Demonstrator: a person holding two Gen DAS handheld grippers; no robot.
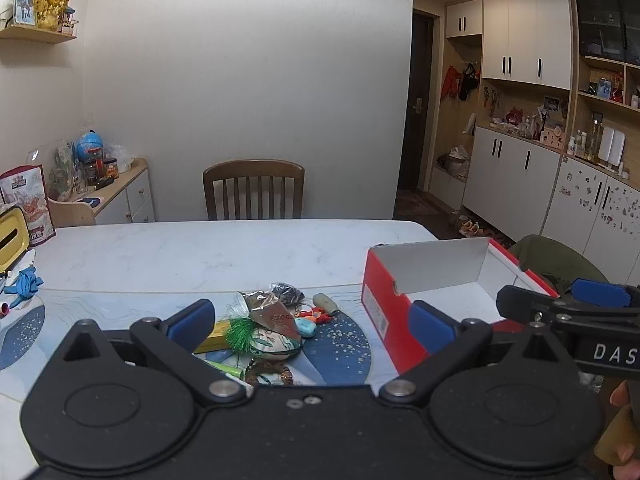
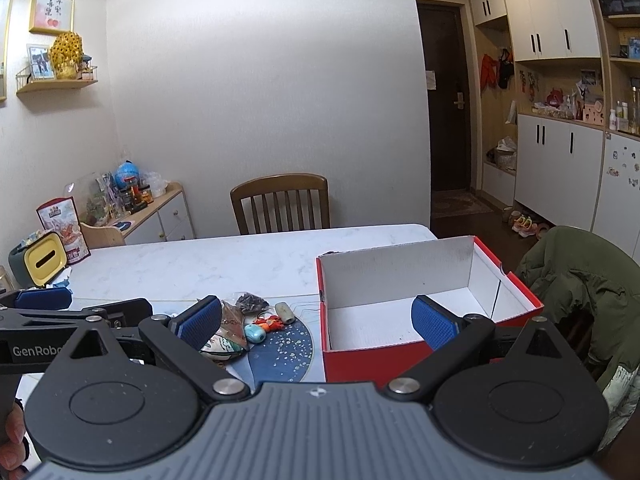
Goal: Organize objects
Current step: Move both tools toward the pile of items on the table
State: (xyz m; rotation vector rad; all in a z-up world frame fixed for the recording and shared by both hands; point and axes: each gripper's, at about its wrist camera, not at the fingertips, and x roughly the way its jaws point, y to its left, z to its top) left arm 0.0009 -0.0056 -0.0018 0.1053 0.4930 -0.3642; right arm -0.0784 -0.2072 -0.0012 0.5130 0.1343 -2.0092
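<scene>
Two grippers [image 1: 312, 322] [image 2: 318, 322] spread wide, red box [image 2: 400, 354], perhaps trinkets [image 1: 276, 328] beside

White wall, wooden chair [image 1: 253, 189] behind marble table [image 1: 224, 252]; white cabinets [image 1: 516, 36] (black handles) right.

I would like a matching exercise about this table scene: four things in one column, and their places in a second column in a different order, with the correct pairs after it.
Things:
1. red box
2. wooden chair
3. yellow tissue box
4. small turquoise object

Places:
A. at the far side of the table, against the wall
B. in the pile of small things on the blue mat
C. at the left end of the table
D. on the right part of the table, open and empty

Pairs: 1-D, 2-A, 3-C, 4-B
</scene>
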